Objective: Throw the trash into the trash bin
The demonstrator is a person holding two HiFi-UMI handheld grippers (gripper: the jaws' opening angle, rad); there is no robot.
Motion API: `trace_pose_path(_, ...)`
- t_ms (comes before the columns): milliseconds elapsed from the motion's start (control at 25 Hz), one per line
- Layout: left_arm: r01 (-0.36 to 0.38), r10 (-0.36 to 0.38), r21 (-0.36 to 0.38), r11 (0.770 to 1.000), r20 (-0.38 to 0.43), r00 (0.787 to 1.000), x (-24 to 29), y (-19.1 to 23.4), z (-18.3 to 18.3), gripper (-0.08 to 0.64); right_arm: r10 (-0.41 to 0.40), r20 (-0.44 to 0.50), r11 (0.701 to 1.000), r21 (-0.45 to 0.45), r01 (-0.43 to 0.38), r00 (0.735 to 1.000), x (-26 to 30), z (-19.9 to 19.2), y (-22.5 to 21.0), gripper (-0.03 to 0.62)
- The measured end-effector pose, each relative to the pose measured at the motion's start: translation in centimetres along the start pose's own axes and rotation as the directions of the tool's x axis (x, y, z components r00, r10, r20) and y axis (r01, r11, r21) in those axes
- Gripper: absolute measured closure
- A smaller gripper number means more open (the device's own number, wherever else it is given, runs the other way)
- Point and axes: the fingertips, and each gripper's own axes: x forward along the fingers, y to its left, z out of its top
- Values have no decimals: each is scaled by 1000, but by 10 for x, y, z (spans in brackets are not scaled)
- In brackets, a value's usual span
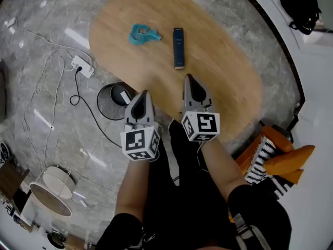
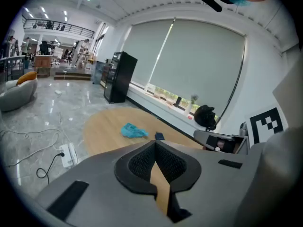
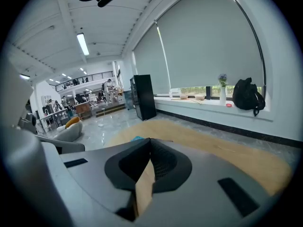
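Note:
On the oval wooden table (image 1: 223,72) lie a crumpled blue piece of trash (image 1: 141,34) and, to its right, a slim dark bar-shaped object (image 1: 178,47). A round black trash bin (image 1: 112,102) stands on the floor by the table's near left edge, partly hidden behind my left gripper (image 1: 142,94). That gripper hangs over the table's edge, shut and empty. My right gripper (image 1: 188,78) is over the near part of the table, also shut with nothing in it. The left gripper view shows the blue trash (image 2: 133,131) well ahead of the jaws. In the right gripper view the trash (image 3: 138,138) just peeks over the jaws.
A white power strip (image 1: 82,65) with trailing cables lies on the marble floor left of the table. A white round lamp (image 1: 52,191) is at the lower left, an orange and striped seat (image 1: 281,160) at the right. A black backpack (image 1: 301,4) sits on the window ledge.

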Motion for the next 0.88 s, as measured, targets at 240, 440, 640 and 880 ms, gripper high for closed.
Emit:
trace_pose_path(240,-19,19,12,1000,-26,999,14,-14,-8,548,53,-118,997,58,-47,992,34,-34,-27,411)
trace_pose_path(440,-33,34,25,999,-44,998,21,-18,-7,549,33,-201,998,53,-23,979,67,-56,-44,403)
trace_pose_path(640,-46,48,29,999,-59,997,23,-16,-5,548,19,-300,999,46,-6,954,106,-77,-49,403)
trace_pose_path(880,-73,74,18,997,-70,995,23,-3,-7,548,-9,-377,1000,22,19,926,148,-93,-54,379)
